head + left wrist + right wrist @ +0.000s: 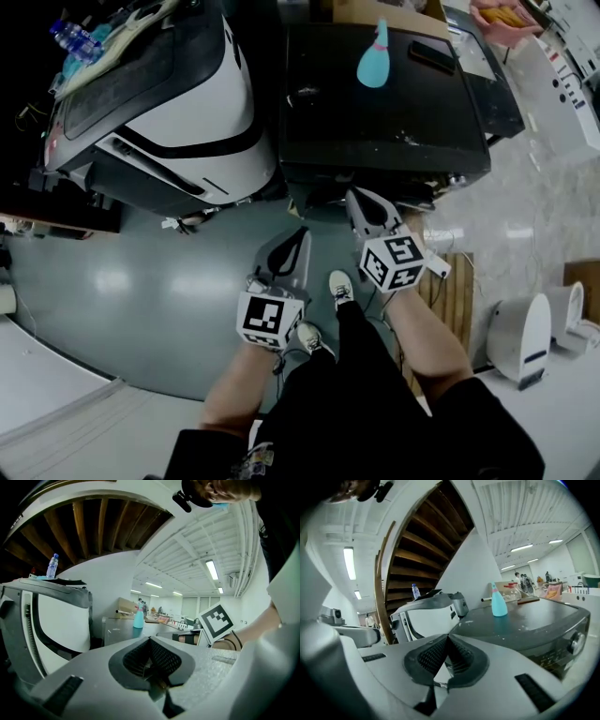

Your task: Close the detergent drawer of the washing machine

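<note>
The dark grey washing machine (384, 112) stands ahead of me, seen from above, with a turquoise spray bottle (375, 58) on its lid. Its front face is hidden under the lid edge in the head view, and I cannot make out the detergent drawer. My right gripper (358, 197) is just in front of the machine's front edge, jaws shut with nothing between them. My left gripper (301, 234) hangs lower left of it, over the floor, also shut and empty. The right gripper view shows the machine's lid (525, 616) and a knob (576, 642) on its front.
A white-and-black machine (159, 103) stands left of the washer, with a water bottle (416, 591) on it. A dark flat object (431, 56) lies on the washer lid. My shoes (339, 286) are on the grey floor. A wooden pallet (455, 295) and a white appliance (523, 337) are at right.
</note>
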`<state>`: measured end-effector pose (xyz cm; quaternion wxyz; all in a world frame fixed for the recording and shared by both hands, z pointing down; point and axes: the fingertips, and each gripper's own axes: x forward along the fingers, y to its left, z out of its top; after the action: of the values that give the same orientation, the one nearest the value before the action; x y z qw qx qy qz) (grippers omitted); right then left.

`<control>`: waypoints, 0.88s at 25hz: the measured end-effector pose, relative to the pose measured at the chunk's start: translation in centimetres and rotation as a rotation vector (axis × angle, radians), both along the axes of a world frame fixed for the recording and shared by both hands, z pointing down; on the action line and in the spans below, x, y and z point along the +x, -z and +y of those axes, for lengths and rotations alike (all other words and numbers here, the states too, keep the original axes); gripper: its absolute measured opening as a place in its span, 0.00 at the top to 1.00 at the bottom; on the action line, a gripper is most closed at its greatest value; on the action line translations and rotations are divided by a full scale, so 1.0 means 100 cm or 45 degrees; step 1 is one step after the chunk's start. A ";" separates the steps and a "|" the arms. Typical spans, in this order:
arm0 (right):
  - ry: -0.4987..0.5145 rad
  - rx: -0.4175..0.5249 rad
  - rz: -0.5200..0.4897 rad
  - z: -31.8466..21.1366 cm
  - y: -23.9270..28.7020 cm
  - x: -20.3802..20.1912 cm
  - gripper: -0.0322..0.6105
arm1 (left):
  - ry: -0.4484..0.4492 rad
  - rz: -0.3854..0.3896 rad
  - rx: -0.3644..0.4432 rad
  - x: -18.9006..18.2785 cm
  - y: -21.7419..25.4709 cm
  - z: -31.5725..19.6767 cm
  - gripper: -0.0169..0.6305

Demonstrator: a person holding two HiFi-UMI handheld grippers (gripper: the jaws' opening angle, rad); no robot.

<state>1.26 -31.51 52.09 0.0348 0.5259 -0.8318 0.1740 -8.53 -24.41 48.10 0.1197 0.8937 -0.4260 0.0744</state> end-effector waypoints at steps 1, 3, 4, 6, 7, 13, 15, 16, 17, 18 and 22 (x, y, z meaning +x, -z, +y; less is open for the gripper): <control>0.022 0.028 0.004 0.010 0.011 -0.005 0.95 | 0.008 0.003 0.010 -0.005 0.007 0.007 0.97; 0.057 0.080 0.008 0.029 0.033 -0.015 0.95 | 0.025 0.006 0.036 -0.015 0.020 0.021 0.97; 0.071 0.105 0.010 0.040 0.043 -0.020 0.95 | 0.033 0.009 0.054 -0.019 0.027 0.028 0.97; 0.102 0.159 0.022 0.061 0.062 -0.029 0.95 | 0.047 0.025 0.108 -0.028 0.043 0.043 0.97; 0.119 0.188 0.031 0.072 0.071 -0.034 0.95 | 0.052 0.032 0.131 -0.033 0.050 0.051 0.97; 0.196 0.312 0.075 0.134 0.112 -0.057 0.95 | 0.054 0.044 0.192 -0.058 0.079 0.103 0.97; 0.205 0.329 0.082 0.153 0.121 -0.063 0.95 | 0.052 0.045 0.208 -0.064 0.084 0.119 0.97; 0.208 0.335 0.084 0.162 0.124 -0.066 0.95 | 0.051 0.043 0.213 -0.067 0.086 0.125 0.97; 0.211 0.340 0.085 0.170 0.127 -0.068 0.95 | 0.048 0.041 0.217 -0.069 0.086 0.132 0.97; 0.214 0.345 0.086 0.178 0.130 -0.071 0.95 | 0.045 0.040 0.216 -0.070 0.086 0.139 0.97; 0.218 0.367 0.104 0.206 0.139 -0.079 0.95 | 0.026 0.032 0.196 -0.074 0.086 0.163 0.97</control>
<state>-6.65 -10.96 38.20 0.0074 0.4593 -0.8878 0.0279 -15.93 -8.15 39.51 0.0569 0.8968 -0.4379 0.0290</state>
